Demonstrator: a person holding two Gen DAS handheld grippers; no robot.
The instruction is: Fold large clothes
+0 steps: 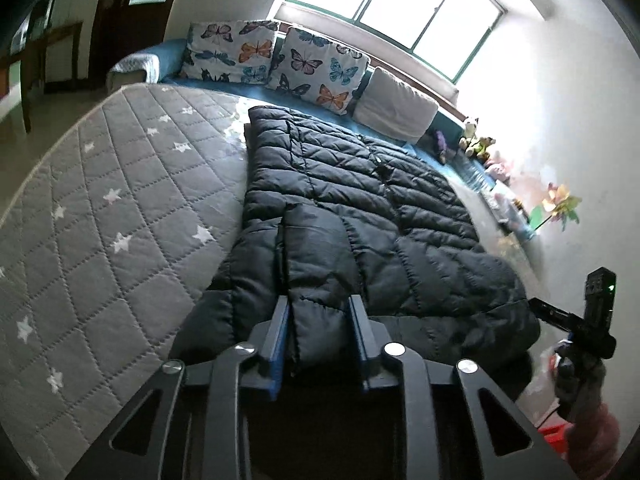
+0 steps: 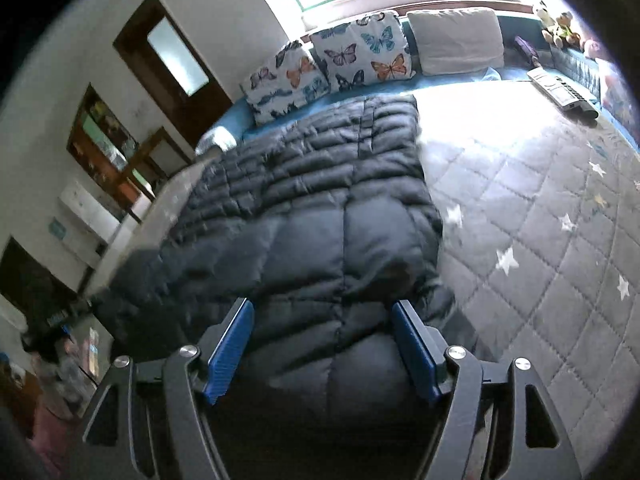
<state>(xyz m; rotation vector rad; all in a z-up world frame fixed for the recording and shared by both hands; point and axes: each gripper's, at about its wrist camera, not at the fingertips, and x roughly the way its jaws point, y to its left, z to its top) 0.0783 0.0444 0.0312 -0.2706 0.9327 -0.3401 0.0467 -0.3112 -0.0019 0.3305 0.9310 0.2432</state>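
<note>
In the left wrist view our left gripper (image 1: pixel 320 336) pinches a fold of the black puffer jacket (image 1: pixel 360 208), spread along the grey quilted mattress (image 1: pixel 100 200) near its near edge. In the right wrist view our right gripper (image 2: pixel 324 344) hangs above the jacket (image 2: pixel 320 200), jaws spread, touching nothing.

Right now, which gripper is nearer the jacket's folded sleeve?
Left. The left gripper is closed on the sleeve of the jacket; the right gripper hangs open over the jacket's other near corner.

jacket (image 1: pixel 360 208) | black quilted puffer | flat on bed, sleeve folded in
</note>
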